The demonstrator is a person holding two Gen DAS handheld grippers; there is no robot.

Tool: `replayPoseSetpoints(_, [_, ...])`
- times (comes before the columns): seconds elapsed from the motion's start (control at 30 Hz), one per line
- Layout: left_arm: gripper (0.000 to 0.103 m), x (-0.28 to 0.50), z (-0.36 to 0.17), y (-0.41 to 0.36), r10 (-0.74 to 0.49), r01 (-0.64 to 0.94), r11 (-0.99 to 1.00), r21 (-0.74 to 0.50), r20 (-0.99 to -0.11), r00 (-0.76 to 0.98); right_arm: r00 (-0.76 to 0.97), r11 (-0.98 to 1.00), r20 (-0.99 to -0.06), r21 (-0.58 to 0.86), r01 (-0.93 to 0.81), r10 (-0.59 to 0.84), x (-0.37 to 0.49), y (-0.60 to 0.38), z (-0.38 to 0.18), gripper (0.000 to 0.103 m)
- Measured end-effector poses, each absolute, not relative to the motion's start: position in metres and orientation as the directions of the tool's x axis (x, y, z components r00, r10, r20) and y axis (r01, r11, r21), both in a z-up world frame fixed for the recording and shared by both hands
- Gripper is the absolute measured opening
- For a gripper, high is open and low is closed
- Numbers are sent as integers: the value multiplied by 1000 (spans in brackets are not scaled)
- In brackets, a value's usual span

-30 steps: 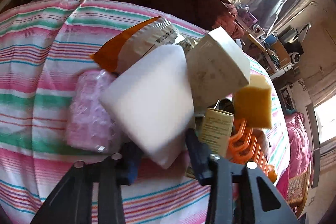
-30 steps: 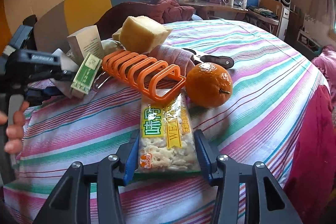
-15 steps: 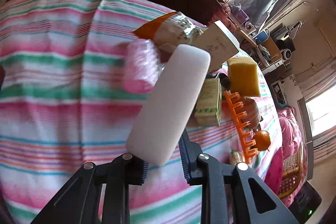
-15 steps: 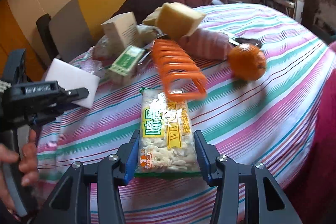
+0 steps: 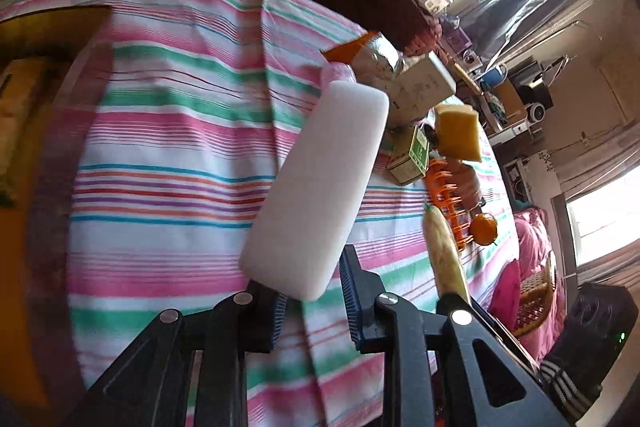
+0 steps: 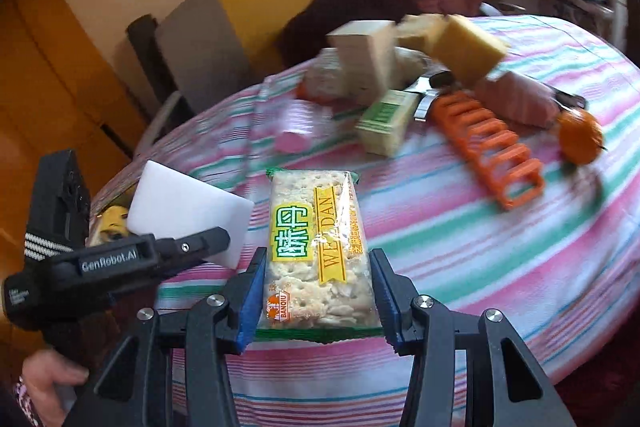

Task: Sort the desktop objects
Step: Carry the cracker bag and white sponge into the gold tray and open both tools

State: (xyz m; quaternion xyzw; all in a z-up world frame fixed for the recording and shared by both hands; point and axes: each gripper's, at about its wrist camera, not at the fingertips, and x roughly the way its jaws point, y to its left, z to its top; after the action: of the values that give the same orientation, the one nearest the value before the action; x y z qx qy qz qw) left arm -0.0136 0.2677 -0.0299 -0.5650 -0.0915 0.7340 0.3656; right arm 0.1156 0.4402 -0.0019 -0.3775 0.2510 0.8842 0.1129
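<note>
Left wrist view: striped tablecloth (image 5: 168,163) fills most of it, with the left gripper (image 5: 312,301) clamped on a white foam block (image 5: 316,187) held above it. Right gripper (image 6: 318,297) pinches a cracker packet (image 6: 316,251), off the table, near the orange rack (image 6: 490,151) and orange (image 6: 580,141).

The right gripper (image 6: 316,297) is clamping a cracker packet (image 6: 318,251) between its blue-padded fingers (image 6: 252,297), holding it above a striped tabletop (image 6: 500,247). At left, the left gripper (image 6: 216,241) is gripping a white sponge (image 6: 188,211), with a hand (image 6: 48,387) showing at the lower corner. Farther back, an orange rack (image 6: 490,147) is lying beside an orange (image 6: 580,135), near a green box (image 6: 386,121), a pink roll (image 6: 296,127), a beige carton (image 6: 366,61) and a yellow sponge (image 6: 466,51), all slightly blurred.
</note>
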Motion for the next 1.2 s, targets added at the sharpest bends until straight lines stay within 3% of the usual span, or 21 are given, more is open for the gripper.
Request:
replayPoseSetpoints(0.33, [24,-34,-3,179,654,-371,-739,-562,-731,-195,-703,-891,-702,387,-239,-117,57,367,20,50])
replayPoseSetpoints(0.47, [24,-45,-4,139,663,-323,-741,-589,-719,-209,-699,-913,-695,378,-152,-171,30,327,29,50])
replayPoseSetpoints(0.57, [17,-52,-5,107,655,-285,-752,-594,-721,-228,-689,-924,-695,369,-95,-207,9,298,33,50])
replayPoseSetpoints(0.87, [17,-79,-20,19,624,-156,-781,-605,-742,-247,-641,-939,-725,345,-20,-253,-60,231,27,50])
replayPoseSetpoints(0.97, [31,-88,-34,0,597,-100,-801,-590,-779,-190,-632,-939,-740,340,-60,-227,-85,220,16,53])
replayPoseSetpoints(1.07, [47,-97,-48,-13,516,-56,-857,-513,-851,-99,-609,-919,-750,384,-86,-257,-106,219,2,61])
replayPoseSetpoints(1.2, [47,-102,-46,-39,534,13,-841,-540,-834,-142,-607,-914,-742,400,-62,-284,-97,216,0,61])
